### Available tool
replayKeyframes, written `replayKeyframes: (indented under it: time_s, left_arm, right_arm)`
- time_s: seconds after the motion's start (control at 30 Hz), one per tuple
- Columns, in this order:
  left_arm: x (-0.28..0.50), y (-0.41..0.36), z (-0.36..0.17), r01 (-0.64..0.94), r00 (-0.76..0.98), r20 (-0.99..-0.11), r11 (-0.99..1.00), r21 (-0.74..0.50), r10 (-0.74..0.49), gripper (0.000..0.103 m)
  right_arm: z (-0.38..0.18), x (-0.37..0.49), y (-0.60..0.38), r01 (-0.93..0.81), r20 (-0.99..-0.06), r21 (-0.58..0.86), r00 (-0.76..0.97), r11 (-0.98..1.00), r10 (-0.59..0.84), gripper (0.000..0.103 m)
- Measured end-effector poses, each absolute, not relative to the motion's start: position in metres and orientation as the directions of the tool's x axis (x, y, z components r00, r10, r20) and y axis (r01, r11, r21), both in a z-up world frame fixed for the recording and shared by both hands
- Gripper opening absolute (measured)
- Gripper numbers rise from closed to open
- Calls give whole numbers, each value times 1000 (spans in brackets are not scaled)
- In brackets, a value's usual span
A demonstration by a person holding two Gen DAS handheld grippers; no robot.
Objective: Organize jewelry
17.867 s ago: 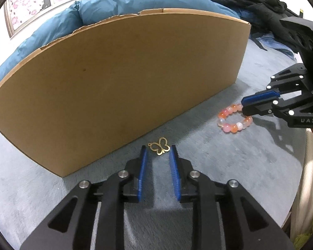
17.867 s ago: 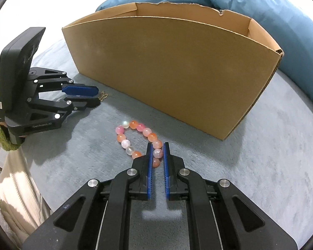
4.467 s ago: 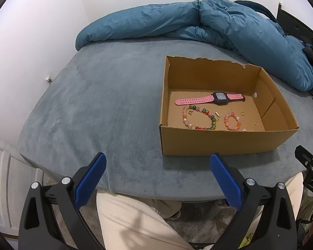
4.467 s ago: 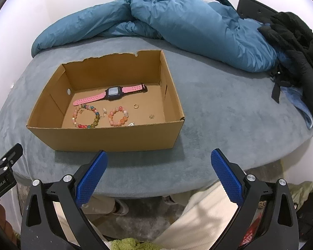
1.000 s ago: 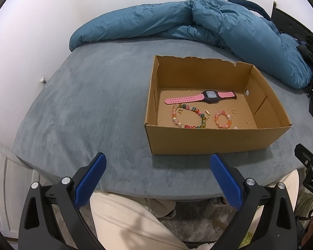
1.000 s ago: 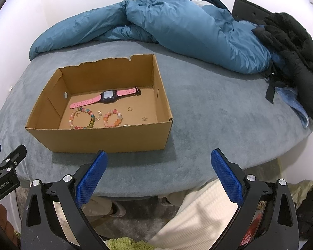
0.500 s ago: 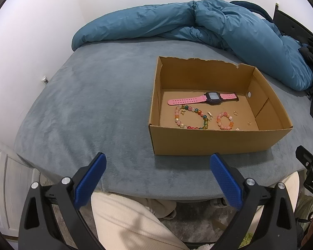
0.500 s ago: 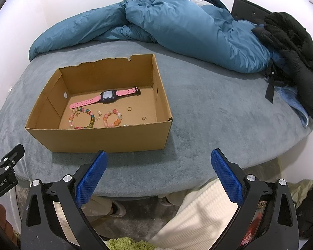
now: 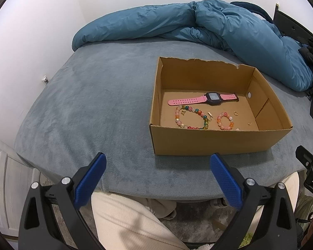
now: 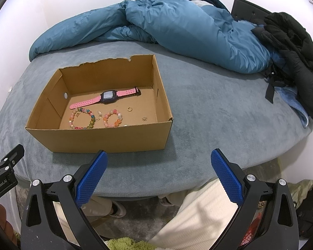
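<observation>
Claws come first, nearest the cameras: the left claw and the right claw are both released, blue pads spread wide and holding nothing, poised off the near edge of the bed. Under them show the person's legs in cream ribbed trousers, and at 6 o'clock in the right view a scrap of green rug.

Farther out on the grey-blue bed cover sits an open cardboard box, at 1 o'clock from the left claw and 11 o'clock from the right claw. All the jewelry lies on its floor. Close to the near wall are a multicoloured bead bracelet and, toward 3 o'clock of it, a smaller orange-pink bead bracelet, with a small gold clasp piece between them. A gold ring and a tiny gold charm lie apart at the box's right end. Beyond the bracelets rests a pink watch, laid flat.

Past the box a rumpled blue duvet runs along the wall, with a black jacket heaped at 2 o'clock.
</observation>
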State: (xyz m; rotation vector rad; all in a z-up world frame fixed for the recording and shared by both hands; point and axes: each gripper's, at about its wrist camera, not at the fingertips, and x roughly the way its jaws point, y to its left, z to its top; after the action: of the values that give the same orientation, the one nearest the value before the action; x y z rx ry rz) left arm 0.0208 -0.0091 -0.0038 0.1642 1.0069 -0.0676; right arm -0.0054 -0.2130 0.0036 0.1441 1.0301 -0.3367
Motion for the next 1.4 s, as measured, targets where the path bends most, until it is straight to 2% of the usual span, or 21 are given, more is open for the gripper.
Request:
replayKeyframes:
  time_s: [1.4]
  left_arm:
    - [19, -10, -4, 131, 536, -844, 986, 107, 20, 98]
  right_arm:
    - [7, -5, -211, 339, -855, -39, 475, 940, -207, 95]
